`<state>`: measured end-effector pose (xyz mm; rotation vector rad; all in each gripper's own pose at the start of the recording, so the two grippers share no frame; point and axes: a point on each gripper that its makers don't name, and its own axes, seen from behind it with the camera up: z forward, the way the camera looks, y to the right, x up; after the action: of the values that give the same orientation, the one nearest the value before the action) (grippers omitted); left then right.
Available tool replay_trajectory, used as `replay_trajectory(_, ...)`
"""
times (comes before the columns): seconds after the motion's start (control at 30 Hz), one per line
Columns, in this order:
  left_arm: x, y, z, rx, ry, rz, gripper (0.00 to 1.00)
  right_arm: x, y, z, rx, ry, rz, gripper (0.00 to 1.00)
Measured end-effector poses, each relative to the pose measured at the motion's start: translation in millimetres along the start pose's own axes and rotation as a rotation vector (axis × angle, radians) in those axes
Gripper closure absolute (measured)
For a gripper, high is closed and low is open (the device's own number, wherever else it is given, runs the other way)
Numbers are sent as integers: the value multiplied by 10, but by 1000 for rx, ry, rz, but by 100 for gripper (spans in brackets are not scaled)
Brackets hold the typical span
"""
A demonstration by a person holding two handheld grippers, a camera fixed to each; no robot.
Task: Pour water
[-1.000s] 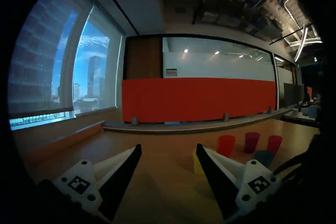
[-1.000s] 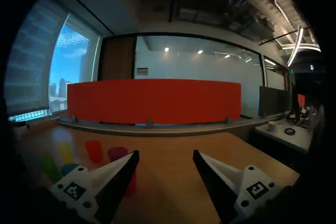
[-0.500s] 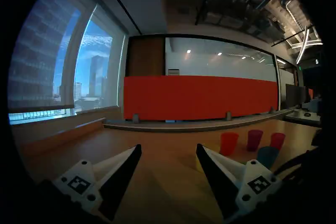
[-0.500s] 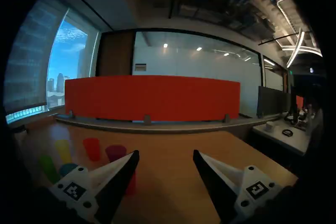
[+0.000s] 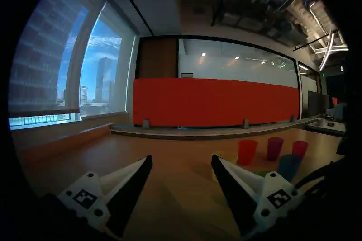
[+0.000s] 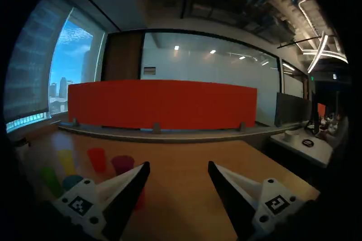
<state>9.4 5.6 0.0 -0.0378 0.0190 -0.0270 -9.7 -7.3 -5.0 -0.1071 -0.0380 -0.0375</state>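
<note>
Several coloured cups stand together on the wooden table [image 5: 181, 182]. In the left gripper view they are to the right: an orange cup [image 5: 247, 151], a purple cup [image 5: 274, 148], a red cup [image 5: 299, 149], a blue cup [image 5: 288, 166], and a yellow cup [image 5: 222, 156] partly behind the right finger. My left gripper [image 5: 181, 158] is open and holds nothing, short of the cups. In the right gripper view the cups are to the left: green [image 6: 49, 180], yellow [image 6: 68, 162], orange [image 6: 96, 158], purple [image 6: 122, 165], blue [image 6: 72, 181]. My right gripper [image 6: 178, 165] is open and holds nothing.
An orange divider panel [image 5: 212, 103] runs along the table's far edge. Large windows [image 5: 95, 78] lie to the left. A second desk [image 6: 301, 144] with small items stands beyond the table's right edge. Bare wood stretches ahead of the right gripper.
Both views have shifted slightly: the cups drift a little right in the left gripper view and a little left in the right gripper view. Both grippers stay open.
</note>
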Motion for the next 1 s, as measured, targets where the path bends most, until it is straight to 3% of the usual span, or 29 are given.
replay_trajectory(1.0, -63, -14, -4, 9, -17, 23, 3, 22, 103, -26, -12, 6, 20, 1)
